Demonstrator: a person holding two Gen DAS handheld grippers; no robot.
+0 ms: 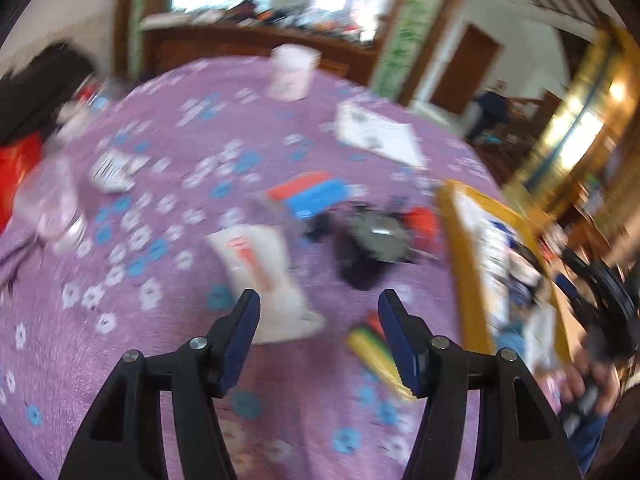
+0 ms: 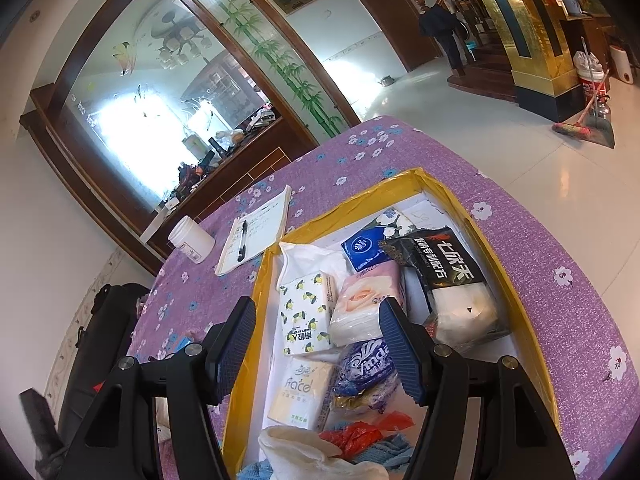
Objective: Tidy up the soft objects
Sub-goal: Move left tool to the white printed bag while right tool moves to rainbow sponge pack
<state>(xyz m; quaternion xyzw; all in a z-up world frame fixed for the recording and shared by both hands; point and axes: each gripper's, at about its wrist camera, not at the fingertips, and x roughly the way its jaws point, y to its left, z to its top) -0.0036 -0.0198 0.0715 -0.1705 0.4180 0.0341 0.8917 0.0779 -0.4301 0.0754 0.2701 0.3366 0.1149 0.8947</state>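
In the blurred left wrist view my left gripper [image 1: 318, 308] stands open over the purple flowered tablecloth [image 1: 160, 320], nothing between its fingers. Just ahead lie a white packet with red print [image 1: 256, 264], a red and blue packet [image 1: 312, 196], a dark bundle [image 1: 368, 244] and a yellow striped item [image 1: 376, 352]. The yellow-rimmed box [image 1: 456, 248] is at the right. In the right wrist view my right gripper [image 2: 318, 316] hovers open above that box [image 2: 340, 209], which holds several tissue packs: a lemon-print one [image 2: 306, 312], a rose-print one [image 2: 360, 304], a blue one [image 2: 366, 250], and a black packet [image 2: 448, 264].
A notepad with a pen [image 2: 256, 236] and a white jar [image 2: 192, 244] sit beyond the box. A clear glass jar [image 1: 52, 204] and a white cup [image 1: 292, 72] stand on the table's left and far side. A black bag [image 2: 108, 320] stands beside the table. A person [image 2: 440, 28] walks in the far room.
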